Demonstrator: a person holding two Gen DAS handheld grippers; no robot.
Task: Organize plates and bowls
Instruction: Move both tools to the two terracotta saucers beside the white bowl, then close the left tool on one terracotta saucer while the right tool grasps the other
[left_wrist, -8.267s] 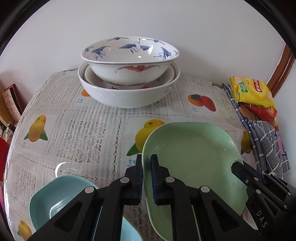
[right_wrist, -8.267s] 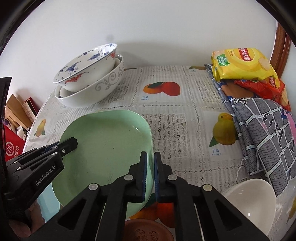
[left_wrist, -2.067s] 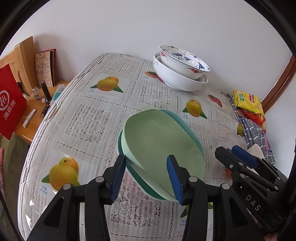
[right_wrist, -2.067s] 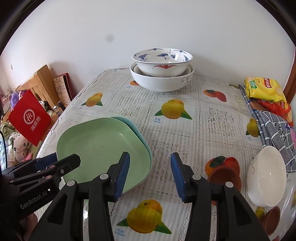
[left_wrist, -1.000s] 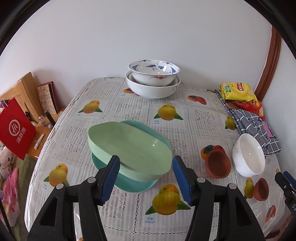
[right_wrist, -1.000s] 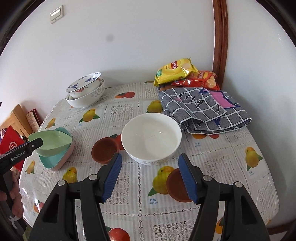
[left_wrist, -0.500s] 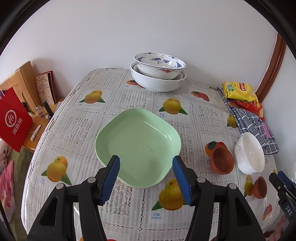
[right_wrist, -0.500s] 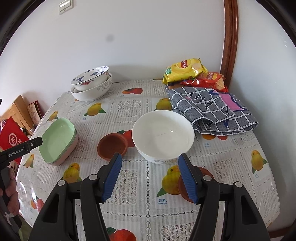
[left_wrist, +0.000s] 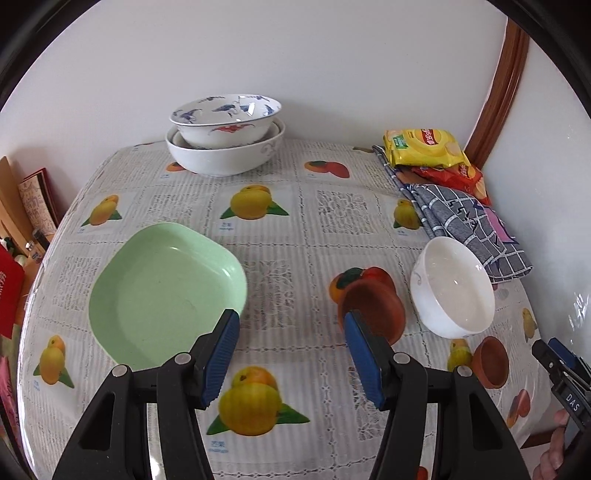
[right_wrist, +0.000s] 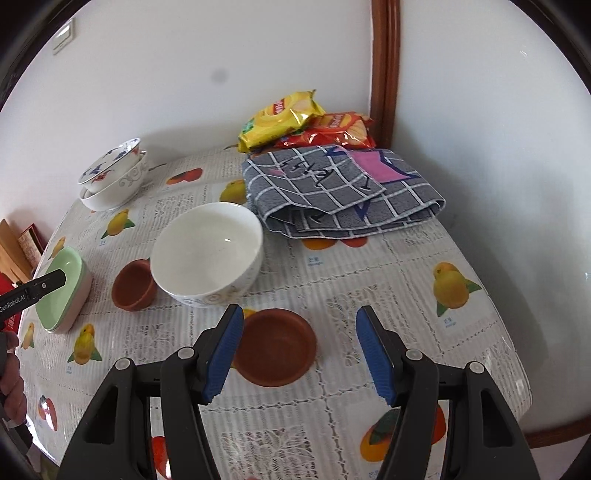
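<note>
A green square plate (left_wrist: 162, 291) lies on a stack of plates at the table's left; it also shows in the right wrist view (right_wrist: 61, 291). Two nested patterned bowls (left_wrist: 225, 136) stand at the back, also seen in the right wrist view (right_wrist: 112, 177). A white bowl (left_wrist: 452, 288) (right_wrist: 208, 254), a brown clay bowl (left_wrist: 373, 306) (right_wrist: 133, 284) and a brown clay saucer (right_wrist: 275, 347) sit on the right side. My left gripper (left_wrist: 291, 354) is open and empty above the table's front. My right gripper (right_wrist: 301, 350) is open and empty just above the saucer.
A folded grey checked cloth (right_wrist: 340, 192) and snack bags (right_wrist: 295, 118) lie at the back right. The table (left_wrist: 325, 214) has a fruit-print cover and stands against a white wall. Books and a red bag (left_wrist: 11, 291) stand beyond its left edge.
My left gripper has swung right, so the green plate sits further left in its view. My right gripper has moved closer to the saucer and white bowl. Both stay open.
</note>
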